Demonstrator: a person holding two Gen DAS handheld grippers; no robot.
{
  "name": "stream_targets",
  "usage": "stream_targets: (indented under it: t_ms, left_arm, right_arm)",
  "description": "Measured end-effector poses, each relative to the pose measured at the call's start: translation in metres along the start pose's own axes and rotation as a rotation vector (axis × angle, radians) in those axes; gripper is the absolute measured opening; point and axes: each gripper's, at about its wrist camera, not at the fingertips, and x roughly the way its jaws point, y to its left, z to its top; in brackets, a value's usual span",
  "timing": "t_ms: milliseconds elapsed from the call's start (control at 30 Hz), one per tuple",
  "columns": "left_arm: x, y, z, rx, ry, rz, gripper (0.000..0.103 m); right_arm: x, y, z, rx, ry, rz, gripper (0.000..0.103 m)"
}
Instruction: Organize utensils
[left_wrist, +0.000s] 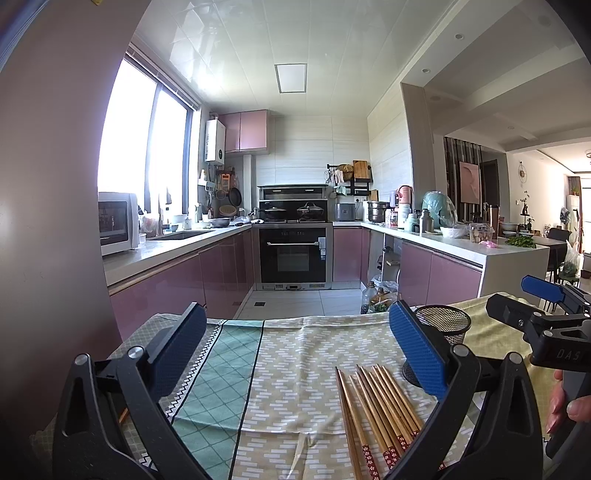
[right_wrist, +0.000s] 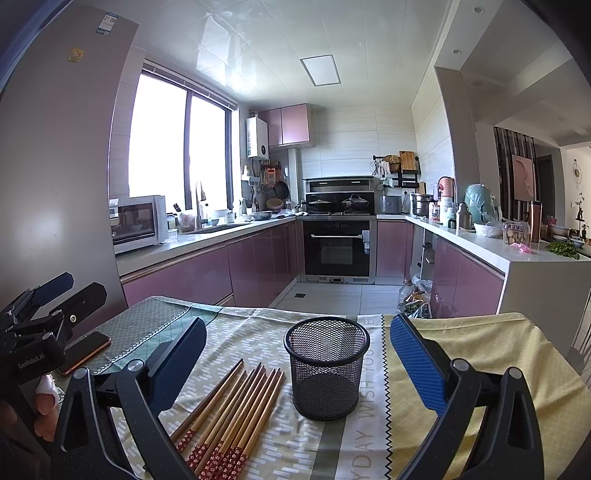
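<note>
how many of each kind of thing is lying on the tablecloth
chopsticks: 8 (packed close together, so the count is my best reading)
black mesh cup: 1
phone: 1
total: 10

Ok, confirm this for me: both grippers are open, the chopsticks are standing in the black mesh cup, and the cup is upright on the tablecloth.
One thing is wrong: the chopsticks are not in the black mesh cup. The right wrist view shows them lying flat on the tablecloth beside the cup, which is empty. The rest holds: the cup stands upright, and the left gripper and right gripper are both open.
</note>
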Motion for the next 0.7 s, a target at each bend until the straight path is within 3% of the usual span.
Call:
stream_targets:
  t_ms: [500,700]
  left_arm:
    - [0.006,-0.003,-0.002,0.015,0.027,-0.007,0.098]
    - [0.018,-0.008,-0.01,0.064,0.094,-0.023,0.098]
  right_arm:
    - [0.002,-0.003,-0.003,0.003,0.012,0.01,0.096]
    - [0.012,-0.001,-0.014,-0.01,0.101,0.051,0.096]
